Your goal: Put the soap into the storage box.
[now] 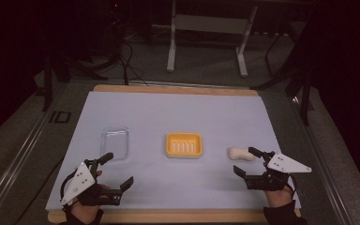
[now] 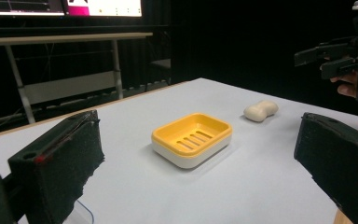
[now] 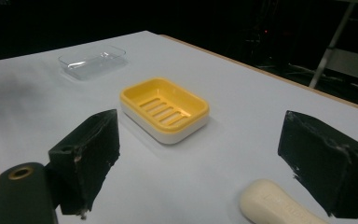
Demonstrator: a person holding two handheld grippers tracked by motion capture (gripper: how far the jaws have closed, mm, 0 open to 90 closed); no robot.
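A yellow soap dish [image 1: 183, 145] with a slotted floor sits in the middle of the white table cover; it also shows as the soap dish [image 2: 192, 138] and the soap dish [image 3: 164, 108]. A cream bar of soap [image 1: 242, 153] lies to its right, seen too as the soap [image 2: 260, 110] and the soap [image 3: 277, 204]. My right gripper [image 1: 247, 162] hovers just beside the soap, jaws wide apart and empty; from its own view the right gripper [image 3: 214, 163] has the soap near its right jaw. My left gripper [image 1: 117, 170] is open at the front left, with nothing in the left gripper [image 2: 200, 172].
A clear plastic lid or tray [image 1: 115, 142] lies left of the dish, just beyond the left gripper, also the clear tray [image 3: 92, 60]. The wooden table edge [image 1: 168, 216] runs along the front. A white metal frame [image 1: 206, 28] stands on the floor behind the table.
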